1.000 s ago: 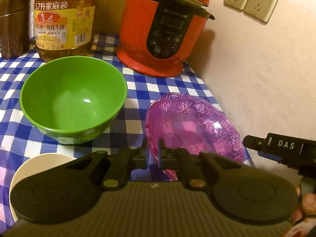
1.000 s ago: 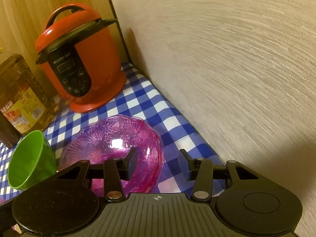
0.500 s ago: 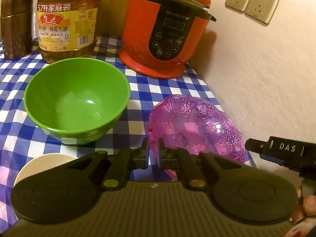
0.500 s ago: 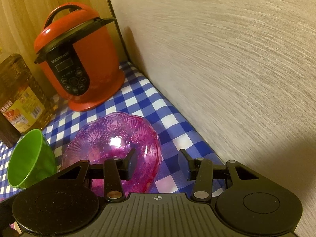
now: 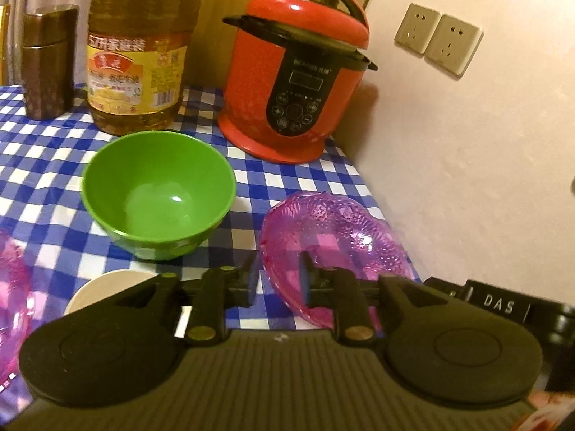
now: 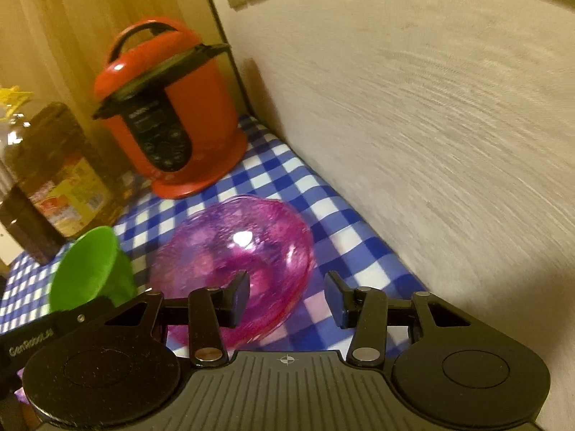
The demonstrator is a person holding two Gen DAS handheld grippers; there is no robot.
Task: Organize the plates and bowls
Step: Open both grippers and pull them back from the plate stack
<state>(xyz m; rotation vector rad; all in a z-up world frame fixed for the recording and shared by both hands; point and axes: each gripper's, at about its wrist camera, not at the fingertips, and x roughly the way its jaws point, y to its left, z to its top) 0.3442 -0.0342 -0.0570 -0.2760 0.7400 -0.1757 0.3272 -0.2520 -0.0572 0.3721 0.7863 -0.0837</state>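
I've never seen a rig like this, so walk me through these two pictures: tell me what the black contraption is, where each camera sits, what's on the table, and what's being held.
Each picture comes from a camera mounted on a hand-held two-finger gripper; a person holds one in each hand.

The left wrist view shows the left gripper, its fingers apart around the near rim of a pink patterned dish. The right wrist view shows the right gripper, open, one finger over the same dish. Nothing is clamped.

On the blue checked tablecloth stand a green bowl, a white plate, a red pressure cooker, an oil bottle and a brown container. Another pink dish shows at the left edge.

Bowl [image 5: 158, 194] left of dish [image 5: 334, 248], both before cooker [image 5: 294, 72] on tablecloth [image 5: 43, 165].
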